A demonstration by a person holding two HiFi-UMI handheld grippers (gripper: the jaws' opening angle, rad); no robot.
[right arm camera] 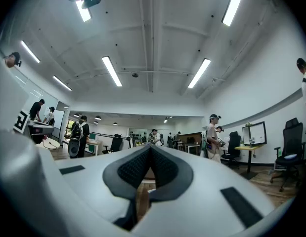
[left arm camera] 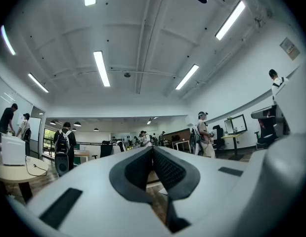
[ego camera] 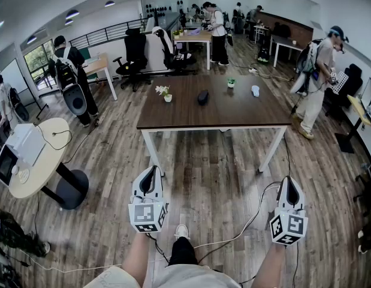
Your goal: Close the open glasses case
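Case (ego camera: 202,97): small dark oval lying near the middle of the worktop, well apart from both tools; too small to tell how its lid stands.
Left tool (ego camera: 152,170): jaws pressed together on nothing, held low over the floor.
Right tool (ego camera: 291,180): also pressed together and empty.
Floor (ego camera: 215,179): wood planks between the tools and the worktop.
Worktop (ego camera: 173,116): dark top on white legs, straight ahead.
Neighbours: flowers (ego camera: 165,92) to the left of the Case, a green plant (ego camera: 231,83) and a pale thing (ego camera: 255,90) to its right, all apart from it.
Handling, a guess: light, stiff shell, smooth enough to skid. Steady the base with one tool and press the lid's free edge down with the other.
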